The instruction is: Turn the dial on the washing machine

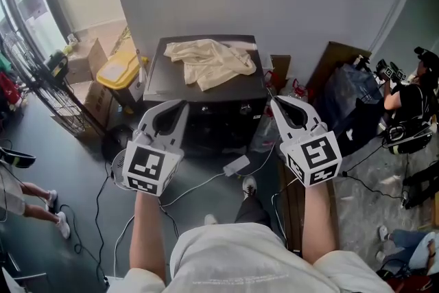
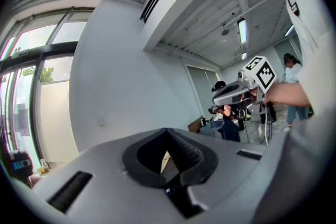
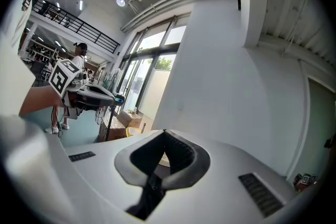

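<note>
The dark washing machine (image 1: 158, 82) stands against the wall with a cream cloth (image 1: 209, 62) crumpled on its lid. Its front panel (image 1: 219, 110) is in shadow and I cannot pick out the dial for certain. My left gripper (image 1: 184, 104) hovers in front of the machine's left front corner, jaws shut and empty. My right gripper (image 1: 273, 100) hangs off the right front corner, also shut with nothing held. In the left gripper view the closed tips (image 2: 167, 131) point at the wall, and the right gripper (image 2: 231, 94) shows beside them. The right gripper view shows its own closed tips (image 3: 165, 132).
A yellow-lidded bin (image 1: 120, 68) and cardboard boxes (image 1: 92, 58) sit left of the machine, with a wire rack (image 1: 48, 96) further left. A dark bag (image 1: 350, 103) and a crouching person (image 1: 411, 110) are at the right. Cables (image 1: 199, 185) run across the floor.
</note>
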Demonstrator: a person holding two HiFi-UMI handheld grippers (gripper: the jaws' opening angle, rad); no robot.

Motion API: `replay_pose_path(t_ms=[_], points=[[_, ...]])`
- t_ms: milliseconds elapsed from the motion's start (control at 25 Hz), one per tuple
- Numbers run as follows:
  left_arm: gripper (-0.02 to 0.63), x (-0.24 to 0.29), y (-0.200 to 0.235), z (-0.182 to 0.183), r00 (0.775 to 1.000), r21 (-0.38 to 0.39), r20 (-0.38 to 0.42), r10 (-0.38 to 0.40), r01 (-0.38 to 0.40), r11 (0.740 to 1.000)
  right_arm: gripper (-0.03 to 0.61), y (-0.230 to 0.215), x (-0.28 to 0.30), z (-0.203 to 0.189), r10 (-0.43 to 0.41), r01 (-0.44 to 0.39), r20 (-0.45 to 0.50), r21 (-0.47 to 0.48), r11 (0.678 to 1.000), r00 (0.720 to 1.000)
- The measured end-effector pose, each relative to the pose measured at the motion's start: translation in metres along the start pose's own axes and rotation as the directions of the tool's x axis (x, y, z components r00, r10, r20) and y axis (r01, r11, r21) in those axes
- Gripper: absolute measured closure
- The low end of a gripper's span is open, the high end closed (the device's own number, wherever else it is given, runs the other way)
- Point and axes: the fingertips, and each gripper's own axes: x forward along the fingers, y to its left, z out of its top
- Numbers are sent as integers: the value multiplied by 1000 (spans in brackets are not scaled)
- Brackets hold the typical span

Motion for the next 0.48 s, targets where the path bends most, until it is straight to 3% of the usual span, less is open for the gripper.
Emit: replay_pose_path(t_ms=[480], points=[[601, 6, 4, -9, 1000, -2, -8, -5, 5, 1000, 563, -1, 8, -9, 2, -2, -13, 9, 1000, 1000]])
